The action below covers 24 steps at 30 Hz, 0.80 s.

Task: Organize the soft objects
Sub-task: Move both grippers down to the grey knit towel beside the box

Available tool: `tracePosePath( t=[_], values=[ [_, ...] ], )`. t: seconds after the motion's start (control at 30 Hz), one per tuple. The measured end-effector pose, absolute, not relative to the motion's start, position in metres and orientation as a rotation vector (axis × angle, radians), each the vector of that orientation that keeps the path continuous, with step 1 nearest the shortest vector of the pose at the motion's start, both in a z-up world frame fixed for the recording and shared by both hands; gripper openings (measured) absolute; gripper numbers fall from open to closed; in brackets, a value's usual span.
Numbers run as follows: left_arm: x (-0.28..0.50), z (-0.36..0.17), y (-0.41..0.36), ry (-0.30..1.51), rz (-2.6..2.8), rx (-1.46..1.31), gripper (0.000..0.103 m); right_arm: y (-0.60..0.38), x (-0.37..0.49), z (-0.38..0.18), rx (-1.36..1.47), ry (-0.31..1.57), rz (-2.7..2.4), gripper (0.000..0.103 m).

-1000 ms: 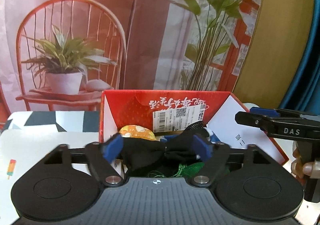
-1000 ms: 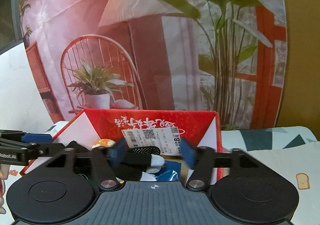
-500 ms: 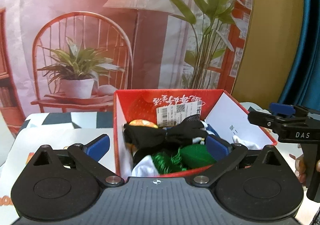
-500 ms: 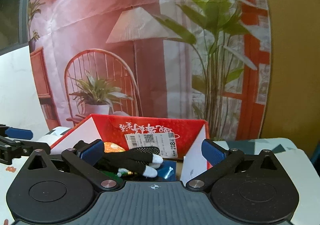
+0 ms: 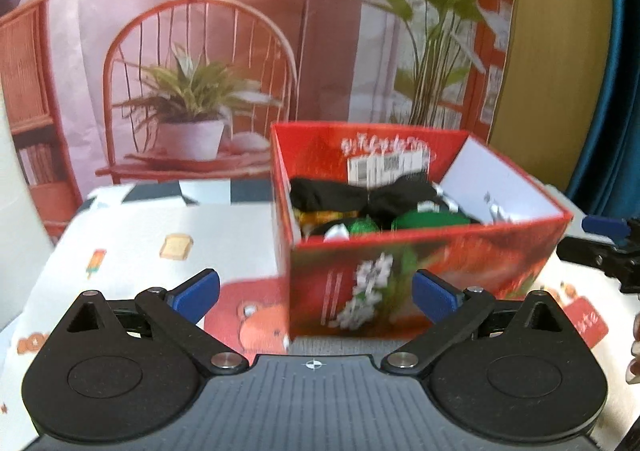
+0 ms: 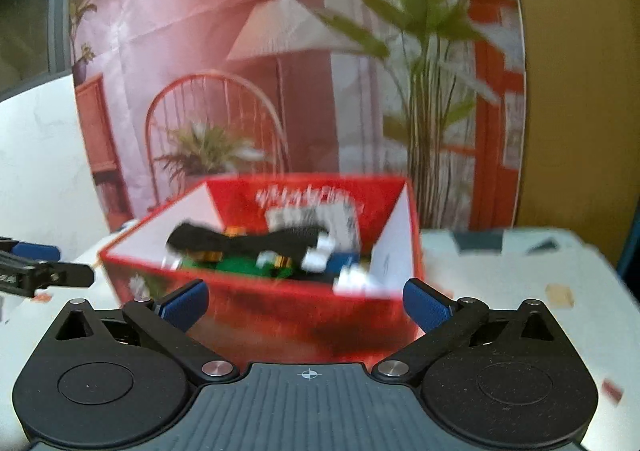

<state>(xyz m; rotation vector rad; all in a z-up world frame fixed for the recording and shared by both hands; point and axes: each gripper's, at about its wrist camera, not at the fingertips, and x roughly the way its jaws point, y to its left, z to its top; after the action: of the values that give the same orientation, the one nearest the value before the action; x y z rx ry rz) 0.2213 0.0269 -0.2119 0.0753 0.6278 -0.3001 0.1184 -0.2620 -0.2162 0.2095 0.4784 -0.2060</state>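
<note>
Both tongs, left (image 5: 316,297) and right (image 6: 306,303), spread wide before red box (image 5: 420,275).

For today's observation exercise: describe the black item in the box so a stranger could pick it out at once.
Start at the red box standing open on the patterned tablecloth. Inside, along the back wall below the white barcode label, lies the black fabric piece. It is pinched in the middle like a bow and rests on top of the green items.

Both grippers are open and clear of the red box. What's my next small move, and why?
Probably pull both grippers a little farther back and pause. The left gripper and right gripper are open and hold nothing, the black cloth lies in the red box, and no other loose soft item shows.
</note>
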Motion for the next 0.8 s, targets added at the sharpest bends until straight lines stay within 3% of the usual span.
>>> tracePosePath(
  t=[0.2,0.37,0.5,0.63,0.8],
  values=[
    [0.225,-0.242,0.033,0.694,-0.311,0.012,0.102,-0.261,0.102,-0.258,0.280,0.603,-0.235,0.103],
    [0.233,-0.268,0.036,0.755,-0.310,-0.034,0.095,-0.263,0.096,-0.288,0.311,0.688,-0.262,0.103],
    [0.241,-0.285,0.041,0.803,-0.305,-0.068,0.076,-0.261,0.099,-0.304,0.318,0.745,-0.262,0.103],
    [0.242,-0.298,0.039,0.846,-0.338,-0.052,0.040,-0.258,0.102,-0.310,0.297,0.770,-0.261,0.103],
    [0.234,-0.301,0.036,0.834,-0.343,-0.009,0.033,-0.263,0.104,-0.312,0.315,0.775,-0.269,0.103]
  ],
)
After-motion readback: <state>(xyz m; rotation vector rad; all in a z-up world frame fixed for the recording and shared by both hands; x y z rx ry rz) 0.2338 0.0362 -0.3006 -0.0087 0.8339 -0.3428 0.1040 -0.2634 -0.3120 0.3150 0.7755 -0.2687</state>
